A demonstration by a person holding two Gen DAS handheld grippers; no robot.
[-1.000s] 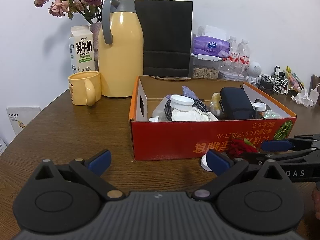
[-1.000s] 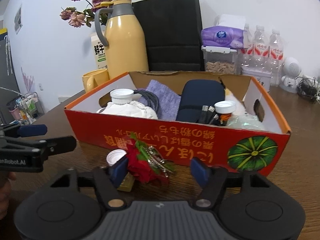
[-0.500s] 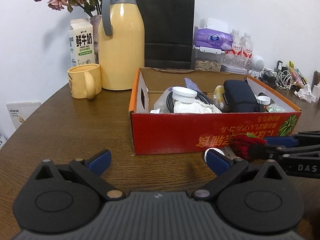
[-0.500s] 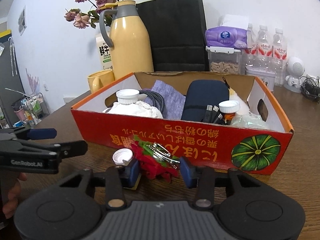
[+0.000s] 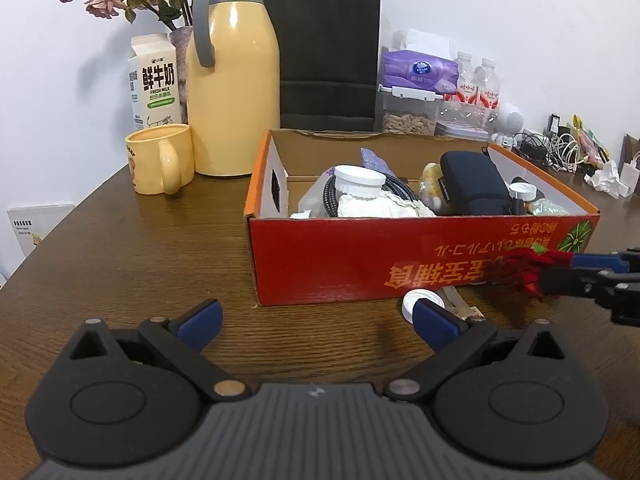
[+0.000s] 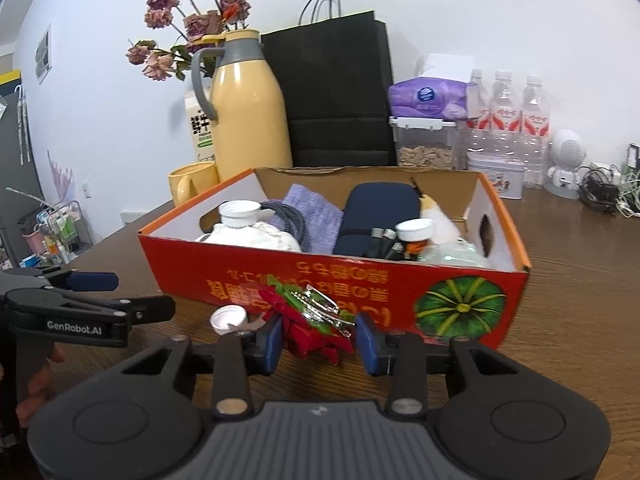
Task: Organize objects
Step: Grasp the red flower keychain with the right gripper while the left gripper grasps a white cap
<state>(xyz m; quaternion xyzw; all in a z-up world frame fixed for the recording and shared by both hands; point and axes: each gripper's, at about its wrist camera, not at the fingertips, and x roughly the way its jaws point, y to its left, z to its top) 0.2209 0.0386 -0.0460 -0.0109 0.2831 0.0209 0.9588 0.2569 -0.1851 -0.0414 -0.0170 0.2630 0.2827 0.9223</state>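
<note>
My right gripper point(image 6: 316, 338) has just been closing; its fingers now clench the red flower clip point(image 6: 310, 326) at the box's point(image 6: 360, 280) six o'clock. Next, I reckon: lift over the wall, drop inside. Left gripper point(image 5: 316, 320) released, idle above the desk point(image 5: 140, 260).

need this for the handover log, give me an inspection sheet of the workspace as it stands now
surface: brown wooden table, no spills seen.
job's things: red cardboard box part filled; red flower clip in front of it; white cap on the table.
clutter: yellow thermos, yellow mug, milk carton, black paper bag.
grippers: left gripper open, empty; right gripper has just been closing, shut on the clip.
cables: tangle at far right.
surroundings: white wall.
</note>
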